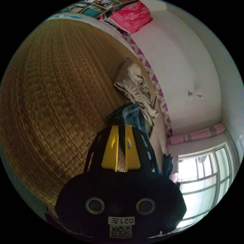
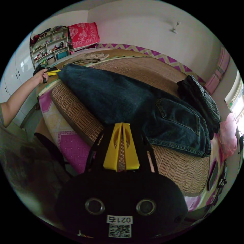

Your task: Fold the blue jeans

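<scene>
Left gripper (image 1: 121, 126) clamped on cloth; right gripper (image 2: 122, 124) closed, empty.

A bedroom in a home.
A bed (image 2: 76, 111) covered by a woven mat (image 1: 50, 89) stands against a white wall (image 2: 142, 28), with cluttered shelves (image 2: 50, 43) in the far left corner, white cupboards (image 2: 15, 73) beside them and a window (image 1: 203, 175).

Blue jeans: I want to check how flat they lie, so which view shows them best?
The right gripper view: the blue jeans lie stretched across the woven mat, waistband to leg. The left gripper view shows just the hem end at the left tool.
</scene>
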Motion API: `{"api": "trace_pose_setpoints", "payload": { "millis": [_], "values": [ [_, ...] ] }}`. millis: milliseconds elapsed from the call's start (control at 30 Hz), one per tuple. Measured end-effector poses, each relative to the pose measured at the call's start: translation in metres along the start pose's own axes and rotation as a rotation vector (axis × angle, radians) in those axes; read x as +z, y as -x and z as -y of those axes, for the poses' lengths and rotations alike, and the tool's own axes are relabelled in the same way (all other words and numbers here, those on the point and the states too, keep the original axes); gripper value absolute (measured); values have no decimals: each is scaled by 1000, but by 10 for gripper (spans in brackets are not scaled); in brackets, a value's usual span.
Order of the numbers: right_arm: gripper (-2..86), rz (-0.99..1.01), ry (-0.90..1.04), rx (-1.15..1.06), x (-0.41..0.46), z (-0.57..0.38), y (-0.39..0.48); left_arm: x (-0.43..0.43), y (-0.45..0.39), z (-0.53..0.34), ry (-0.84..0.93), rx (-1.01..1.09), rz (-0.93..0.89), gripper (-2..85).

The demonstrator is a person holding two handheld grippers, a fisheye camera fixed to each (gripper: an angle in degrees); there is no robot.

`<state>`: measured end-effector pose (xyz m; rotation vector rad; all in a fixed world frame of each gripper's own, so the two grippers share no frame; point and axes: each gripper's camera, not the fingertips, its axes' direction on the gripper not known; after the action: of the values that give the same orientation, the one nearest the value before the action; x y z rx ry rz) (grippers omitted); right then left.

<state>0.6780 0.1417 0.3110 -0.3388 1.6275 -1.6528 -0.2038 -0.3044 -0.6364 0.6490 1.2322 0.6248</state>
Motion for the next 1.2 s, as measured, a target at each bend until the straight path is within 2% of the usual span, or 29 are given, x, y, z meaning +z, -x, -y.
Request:
{"api": "trace_pose_setpoints", "payload": {
  "millis": [133,233,333,400,533,600,667,800,1000,1067,1133,1200],
  "values": [
    [-7,3,0,2,-1,-4,-3,-7,-34,-40,-63,101,-103,-7],
    [-7,31,-1,16,-2,-8,-12,-20,-107,-90,-113,295,-103,-9],
    [-6,84,-4,43,-3,-13,-27,-25,-208,-170,-157,572,-113,-9],
    [-6,132,-20,70,-6,-19,-41,-11,-293,-257,-164,824,-69,-9],
    [-7,176,-110,141,-20,-37,-64,43,-381,-394,-119,1102,-13,-9],
    [-7,200,-174,198,-33,-56,-78,95,-412,-478,-33,1226,9,-8],
    [-7,211,-195,221,-41,-70,-88,142,-422,-537,67,1307,37,-8],
    [-6,221,-194,267,-54,-106,-110,251,-404,-638,308,1385,226,-8],
    [-2,237,-220,377,-67,-145,-154,243,-433,-713,124,1463,182,0],
    [3,238,-250,421,-70,-152,-169,263,-436,-737,189,1504,196,15],
    [17,225,-272,491,-71,-159,-187,296,-428,-756,345,1531,279,31],
    [67,248,-354,652,-74,-173,-220,288,-432,-765,294,1524,235,47]
  ]
}}
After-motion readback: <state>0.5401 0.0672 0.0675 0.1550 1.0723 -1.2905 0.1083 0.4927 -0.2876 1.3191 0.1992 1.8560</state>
